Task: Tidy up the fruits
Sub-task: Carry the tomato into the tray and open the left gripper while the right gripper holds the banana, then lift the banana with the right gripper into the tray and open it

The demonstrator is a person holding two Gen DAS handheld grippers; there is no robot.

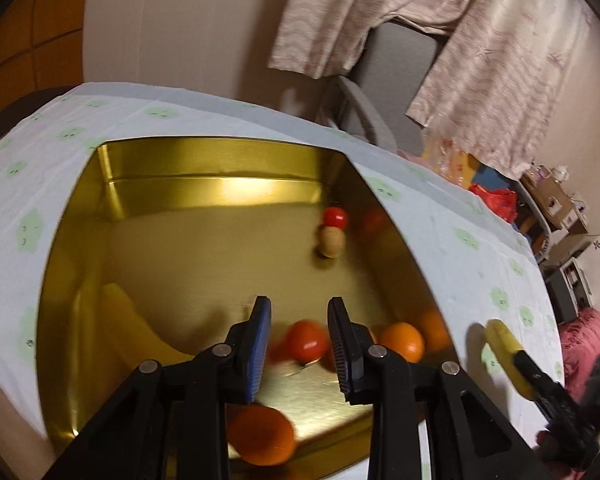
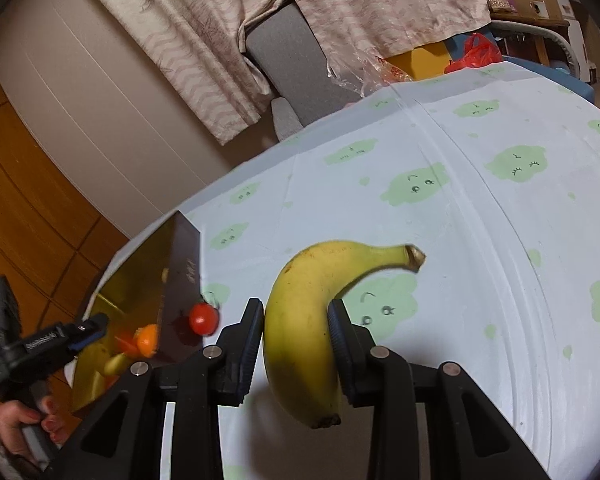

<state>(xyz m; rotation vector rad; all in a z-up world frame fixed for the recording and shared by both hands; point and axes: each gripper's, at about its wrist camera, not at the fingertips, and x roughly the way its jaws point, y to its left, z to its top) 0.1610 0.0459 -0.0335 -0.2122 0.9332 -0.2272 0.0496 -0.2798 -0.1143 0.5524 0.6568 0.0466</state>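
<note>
My left gripper (image 1: 300,304) hangs over an open gold tin (image 1: 212,196) on the cloud-print tablecloth (image 1: 480,248). It is shut on a blurred red tomato (image 1: 305,340) between its blue pads. In the tin lie a banana (image 1: 140,332), two oranges (image 1: 402,340) (image 1: 260,436), a kiwi (image 1: 331,242) and a small tomato (image 1: 335,217). My right gripper (image 2: 296,304) is shut across the middle of a yellow banana (image 2: 300,320), stem pointing right, over the cloth to the right of the tin (image 2: 140,276). The left gripper (image 2: 94,326) shows over the tin.
A small red tomato (image 2: 202,318) shows against the tin's dark outer wall; I cannot tell whether it is real or a reflection. A hand (image 2: 20,420) holds the left gripper. A grey chair (image 2: 284,56) and hanging cloths stand behind the table. Clutter lies past the far right edge.
</note>
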